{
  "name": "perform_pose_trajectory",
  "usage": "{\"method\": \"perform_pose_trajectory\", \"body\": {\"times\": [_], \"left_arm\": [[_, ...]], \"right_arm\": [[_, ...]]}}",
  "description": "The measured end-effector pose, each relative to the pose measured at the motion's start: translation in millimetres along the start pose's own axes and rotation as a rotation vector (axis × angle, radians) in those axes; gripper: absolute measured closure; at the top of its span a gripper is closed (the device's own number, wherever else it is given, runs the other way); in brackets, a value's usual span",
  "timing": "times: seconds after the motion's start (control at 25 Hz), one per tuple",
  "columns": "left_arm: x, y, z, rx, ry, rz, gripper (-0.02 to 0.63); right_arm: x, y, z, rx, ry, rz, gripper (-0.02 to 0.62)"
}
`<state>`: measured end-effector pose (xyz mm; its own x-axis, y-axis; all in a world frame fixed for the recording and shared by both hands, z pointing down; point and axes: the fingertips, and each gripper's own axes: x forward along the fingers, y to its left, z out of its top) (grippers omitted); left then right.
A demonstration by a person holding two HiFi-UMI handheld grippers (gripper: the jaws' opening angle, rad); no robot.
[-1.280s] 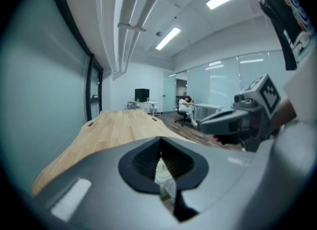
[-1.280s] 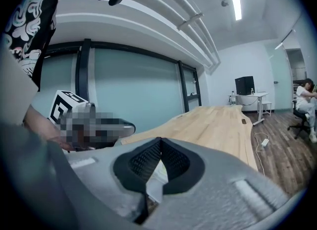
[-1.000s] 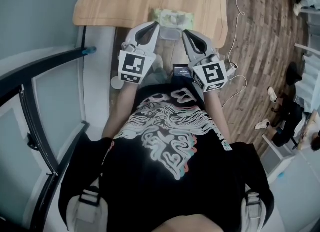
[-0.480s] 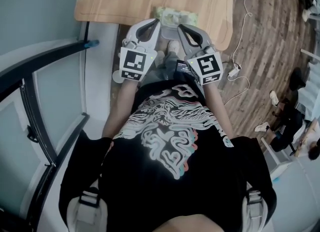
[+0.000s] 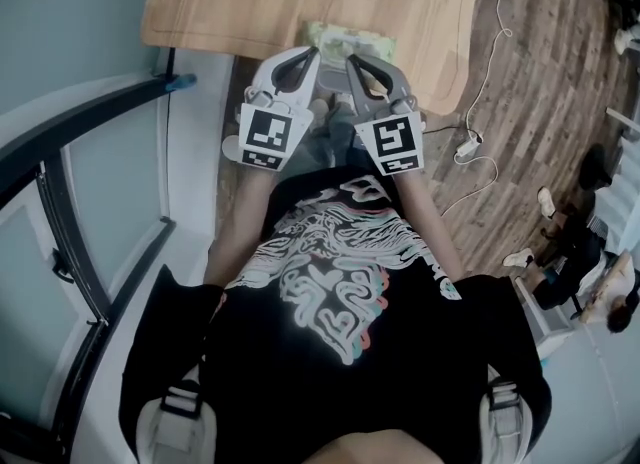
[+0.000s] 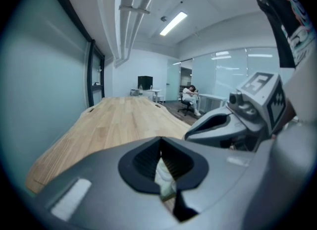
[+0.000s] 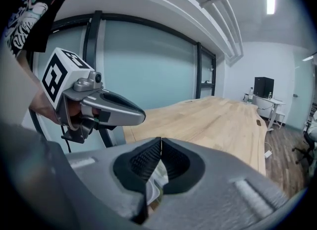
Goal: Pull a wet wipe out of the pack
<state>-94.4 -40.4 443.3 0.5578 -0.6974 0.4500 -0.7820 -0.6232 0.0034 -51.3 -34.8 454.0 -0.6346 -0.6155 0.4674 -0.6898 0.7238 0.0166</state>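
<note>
Left gripper (image 5: 306, 54) and right gripper (image 5: 353, 58) are hovering by the wipe pack (image 5: 352, 38); jaws are sitting closed, pinching nothing; likely needing opening first, one pinning the pack, the other pinching the wipe.

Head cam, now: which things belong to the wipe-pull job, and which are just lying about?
Job in hand:
- wet wipe pack, at the near edge of the wooden table
- left gripper, shut, close to the pack
- right gripper, shut, close to the pack

Just lying about:
- white cable on the floor
- seated person at a far desk
</note>
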Motion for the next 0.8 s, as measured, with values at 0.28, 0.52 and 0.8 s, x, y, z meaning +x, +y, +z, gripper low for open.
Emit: {"method": "perform_pose_trajectory", "body": {"times": [0.28,0.52,0.8], "left_arm": [[10,2,2,-0.011,0.008,-0.009,0.618],[20,-1,-8,0.012,0.048,-0.03,0.618],[37,-11,-22,0.006,0.099,-0.087,0.617]], "right_arm": [[14,1,-14,-0.024,0.057,-0.007,0.594],[23,0,-22,-0.063,0.107,-0.02,0.594],[26,-8,-38,-0.049,0.141,-0.035,0.585]]}}
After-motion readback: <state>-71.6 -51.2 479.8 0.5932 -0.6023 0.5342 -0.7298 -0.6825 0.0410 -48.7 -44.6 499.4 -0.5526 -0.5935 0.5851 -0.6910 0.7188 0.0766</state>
